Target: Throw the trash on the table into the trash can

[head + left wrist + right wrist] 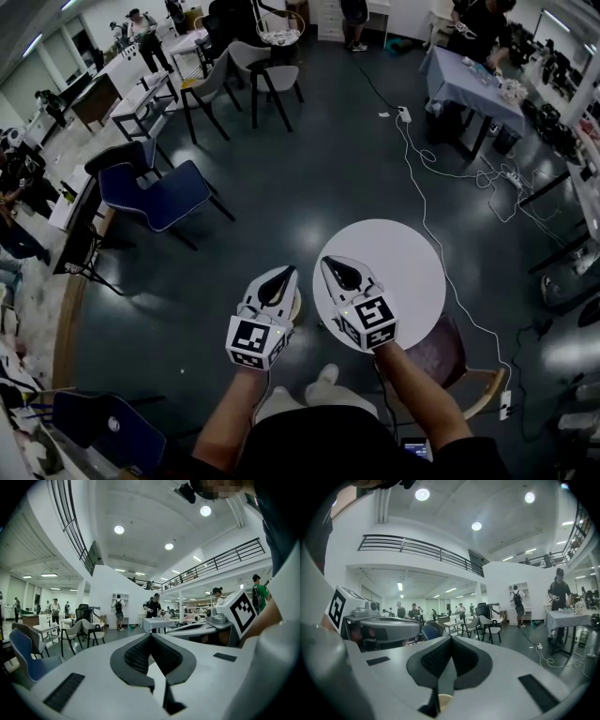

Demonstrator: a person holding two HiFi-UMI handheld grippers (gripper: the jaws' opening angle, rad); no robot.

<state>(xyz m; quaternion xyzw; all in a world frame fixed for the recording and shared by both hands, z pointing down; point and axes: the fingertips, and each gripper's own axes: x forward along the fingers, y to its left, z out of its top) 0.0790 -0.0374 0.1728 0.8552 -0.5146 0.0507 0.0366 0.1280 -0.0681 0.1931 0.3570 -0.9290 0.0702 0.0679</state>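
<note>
In the head view the round white table (pixel 394 253) lies bare below me, with no trash showing on it. My left gripper (pixel 281 275) hovers just left of the table's edge, jaws closed together and holding nothing. My right gripper (pixel 336 267) hangs over the table's left part, also shut and empty. A tan round rim (pixel 296 306) peeks out beneath the left gripper; it shows again in the right gripper view as a tan round rim (pixel 444 700) through the gap below the jaws. Both grippers point nearly level into the room: left gripper (pixel 151 636), right gripper (pixel 451 639).
A blue chair (pixel 155 192) stands on the dark floor to the left, grey chairs (pixel 253 70) farther back. A white cable and power strip (pixel 405 114) run across the floor to the right. A cloth-covered table (pixel 473 89) with people stands far right. A wooden chair (pixel 469 380) sits beside the round table.
</note>
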